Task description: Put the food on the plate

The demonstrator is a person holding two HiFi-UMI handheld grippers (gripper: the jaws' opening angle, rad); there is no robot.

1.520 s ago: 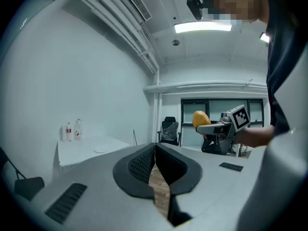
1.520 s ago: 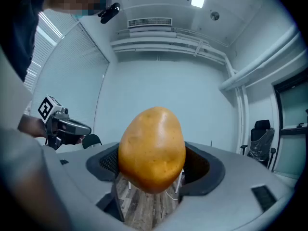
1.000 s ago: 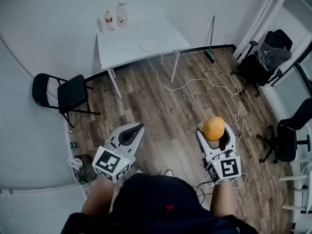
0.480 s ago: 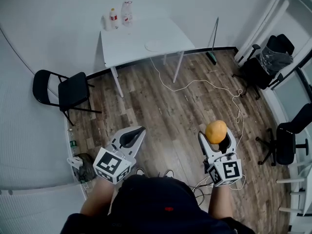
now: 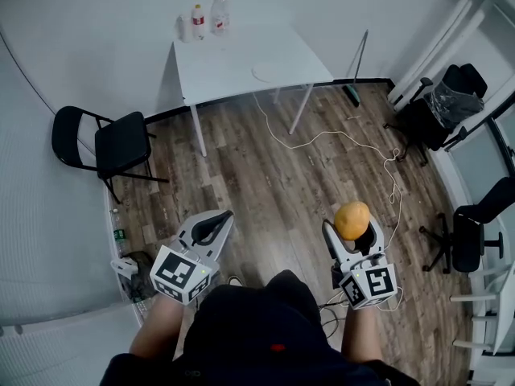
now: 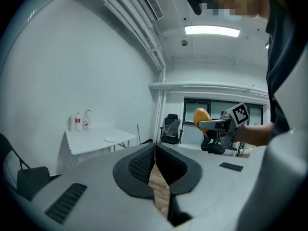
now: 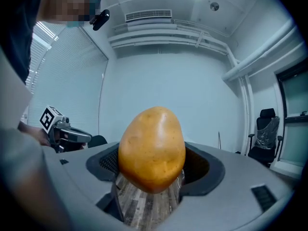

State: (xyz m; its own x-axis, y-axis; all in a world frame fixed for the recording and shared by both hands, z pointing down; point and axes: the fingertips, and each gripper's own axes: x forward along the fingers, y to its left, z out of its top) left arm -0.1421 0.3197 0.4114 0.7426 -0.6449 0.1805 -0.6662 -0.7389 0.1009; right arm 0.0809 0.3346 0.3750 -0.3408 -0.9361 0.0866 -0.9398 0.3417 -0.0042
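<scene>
the right gripper [image 5: 353, 227] has its fingers pinching a potato [image 5: 352, 218] over the wood floor [image 5: 265, 175]. beside it, the left gripper [image 5: 219, 218] has its fingers pressed together, empty. well beyond, a white plate [image 5: 269, 71] lies on the desk [image 5: 225, 59] near two bottles [image 5: 219, 13].

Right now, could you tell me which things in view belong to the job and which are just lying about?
Job: potato in the right claw; plate on the white table.
Lying about: bottles, folding chair, office chairs, floor cable; the shut left claw holds nothing.
</scene>
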